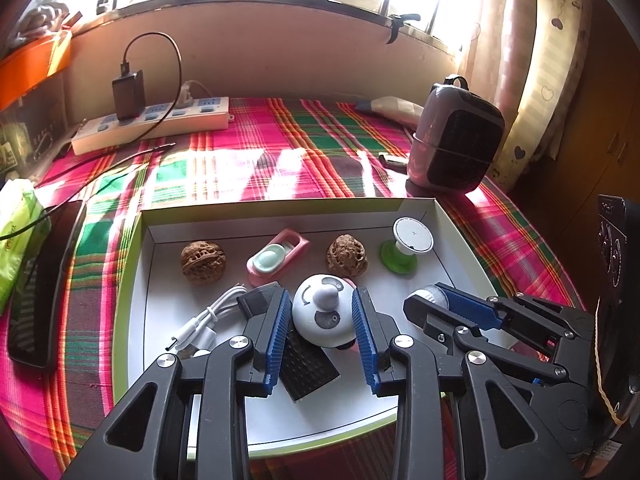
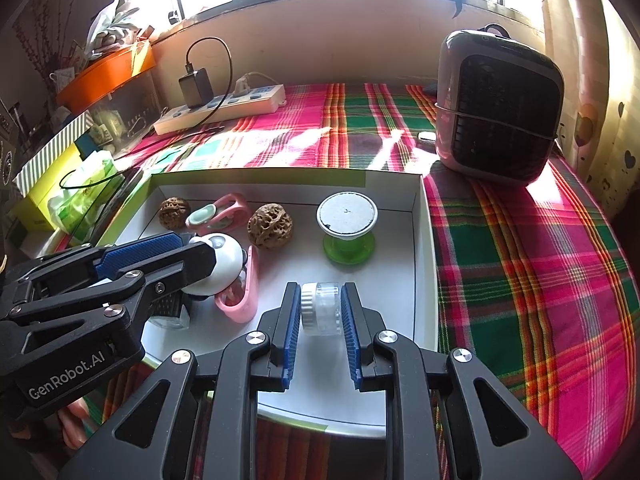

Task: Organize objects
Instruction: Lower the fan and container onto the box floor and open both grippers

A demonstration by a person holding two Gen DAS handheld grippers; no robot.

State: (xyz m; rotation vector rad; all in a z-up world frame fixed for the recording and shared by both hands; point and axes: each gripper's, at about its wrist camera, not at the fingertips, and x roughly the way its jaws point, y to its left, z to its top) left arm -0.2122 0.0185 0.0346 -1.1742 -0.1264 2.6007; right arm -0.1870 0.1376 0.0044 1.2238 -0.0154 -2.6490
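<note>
Right gripper clamps the clear jar; left gripper, released, straddles the panda ball.

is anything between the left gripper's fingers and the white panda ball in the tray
Nothing visible. The left gripper has its blue-padded fingers on either side of the round white panda-faced ball in the white cardboard tray, with small gaps at each pad. A black ridged piece lies under the ball.
</note>
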